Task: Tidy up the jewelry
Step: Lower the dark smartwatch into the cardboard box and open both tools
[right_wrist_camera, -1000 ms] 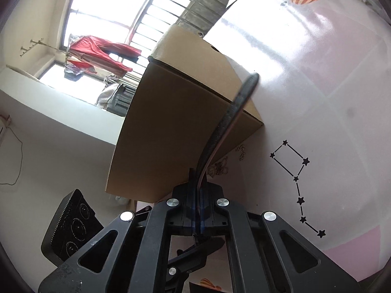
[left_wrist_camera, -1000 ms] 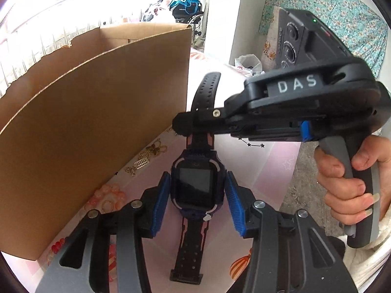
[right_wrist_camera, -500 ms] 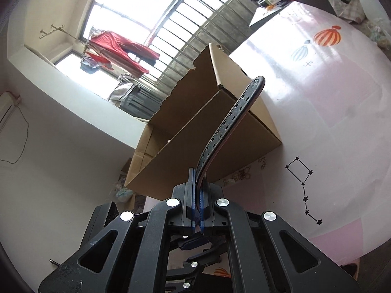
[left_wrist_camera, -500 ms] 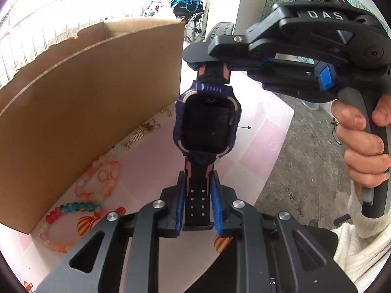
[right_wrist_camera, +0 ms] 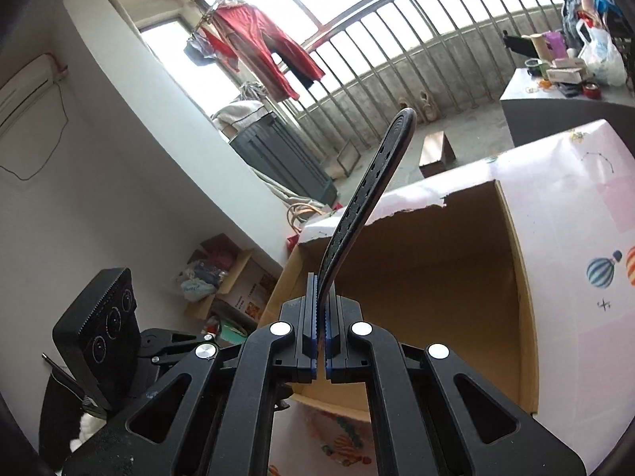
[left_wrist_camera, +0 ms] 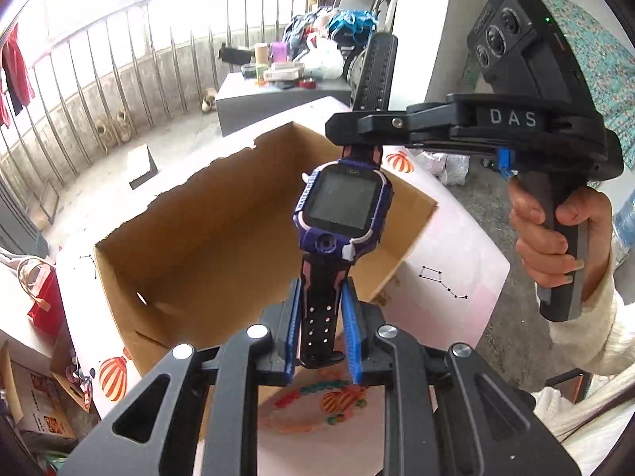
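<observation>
The watch (left_wrist_camera: 343,214) hangs in the air at frame centre, above the open cardboard box (left_wrist_camera: 222,246), stretched between two grips. The left gripper (left_wrist_camera: 321,341) is closed on the lower strap; the right gripper (left_wrist_camera: 349,125) is clamped tight on the upper strap, which juts past its fingers. The box interior appears bare as far as visible. Bead bracelets (left_wrist_camera: 317,400) lie on the tablecloth (left_wrist_camera: 448,277) at lower centre, outside the box. Judgement: task early; watch not yet deposited, bracelets outstanding.

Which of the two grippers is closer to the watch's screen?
Right, narrowly. The right gripper clamps the strap just above the watch face; the left gripper grips the lower strap, further from the face, above the cardboard box.
</observation>
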`<move>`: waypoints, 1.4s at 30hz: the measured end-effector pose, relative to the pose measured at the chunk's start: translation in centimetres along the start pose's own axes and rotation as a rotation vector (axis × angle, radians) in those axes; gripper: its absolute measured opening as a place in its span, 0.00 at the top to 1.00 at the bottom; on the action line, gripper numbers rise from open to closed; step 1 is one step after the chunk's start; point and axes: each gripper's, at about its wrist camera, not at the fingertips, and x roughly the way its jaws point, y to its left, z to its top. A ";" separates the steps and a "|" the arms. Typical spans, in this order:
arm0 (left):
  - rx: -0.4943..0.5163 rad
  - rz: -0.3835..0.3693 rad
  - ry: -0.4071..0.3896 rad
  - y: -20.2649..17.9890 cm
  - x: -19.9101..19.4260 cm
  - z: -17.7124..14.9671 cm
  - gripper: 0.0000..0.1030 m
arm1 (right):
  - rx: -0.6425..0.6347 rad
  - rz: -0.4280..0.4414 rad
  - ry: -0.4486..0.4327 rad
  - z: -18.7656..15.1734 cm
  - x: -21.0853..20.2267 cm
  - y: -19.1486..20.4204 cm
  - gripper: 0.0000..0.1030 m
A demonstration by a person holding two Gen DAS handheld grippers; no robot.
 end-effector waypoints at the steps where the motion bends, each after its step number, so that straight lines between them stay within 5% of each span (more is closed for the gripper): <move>1: 0.001 0.025 0.020 1.3 0.7 0.9 0.81 | -0.019 -0.032 0.021 0.7 1.3 0.0 0.99; 6: -0.019 0.036 0.196 7.1 7.5 3.0 0.81 | -0.048 -0.156 0.169 3.1 8.7 -1.9 0.99; 13: 0.164 0.159 0.479 8.1 16.0 2.5 0.81 | 0.023 -0.246 0.430 2.5 16.0 -5.8 0.98; 20: 0.275 0.231 0.584 9.2 18.8 2.4 0.76 | 0.132 -0.339 0.595 0.9 18.5 -9.6 0.82; 24: 0.288 0.264 0.618 9.9 19.6 2.3 0.72 | 0.091 -0.377 0.617 1.0 18.9 -9.2 0.74; 28: 0.354 0.347 0.576 9.8 18.9 3.1 0.45 | 0.026 -0.379 0.579 1.6 17.6 -8.1 0.72; 31: 0.326 0.296 0.556 10.2 18.5 3.9 0.45 | -0.037 -0.400 0.532 2.3 15.9 -7.1 0.66; 35: 0.280 0.257 0.534 10.5 18.8 4.9 0.45 | -0.117 -0.443 0.493 3.2 14.0 -6.0 0.70; 42: 0.363 0.259 0.554 10.2 20.2 5.2 0.52 | -0.130 -0.397 0.399 3.5 10.5 -6.1 0.71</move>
